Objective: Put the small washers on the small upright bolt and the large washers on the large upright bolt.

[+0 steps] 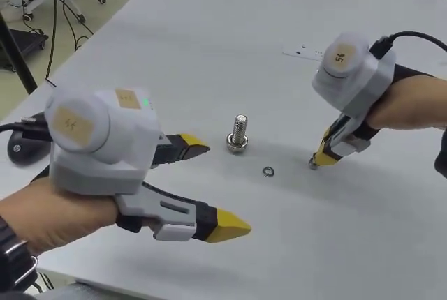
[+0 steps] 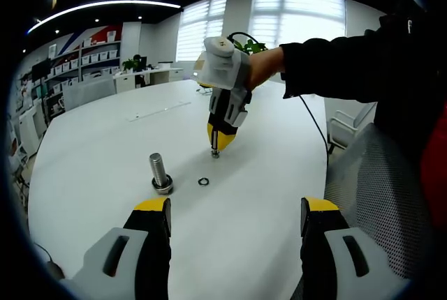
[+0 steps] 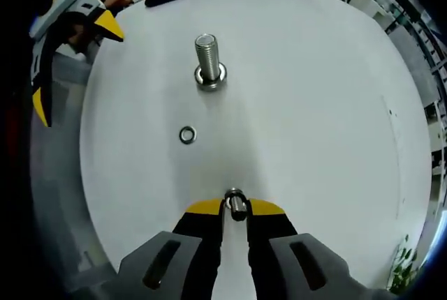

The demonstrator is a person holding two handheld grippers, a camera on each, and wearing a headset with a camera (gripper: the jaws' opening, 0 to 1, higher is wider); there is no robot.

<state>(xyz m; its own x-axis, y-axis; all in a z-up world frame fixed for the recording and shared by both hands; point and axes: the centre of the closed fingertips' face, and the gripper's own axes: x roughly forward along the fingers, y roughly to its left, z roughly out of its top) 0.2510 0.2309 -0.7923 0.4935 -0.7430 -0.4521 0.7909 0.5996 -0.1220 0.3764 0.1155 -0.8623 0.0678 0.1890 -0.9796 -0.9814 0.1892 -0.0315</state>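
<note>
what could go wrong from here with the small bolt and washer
The right tongs pinch the small bolt; it may topple when released, and no washer can drop on while they cover it. The loose washer lies flat on the table, so it may skid from the tips.

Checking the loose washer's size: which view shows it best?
The right gripper view: the loose washer lies nearest, hole plain, between the large bolt and the right gripper, shut on the small bolt. The head view and left gripper view show that washer smaller and flatter.
</note>
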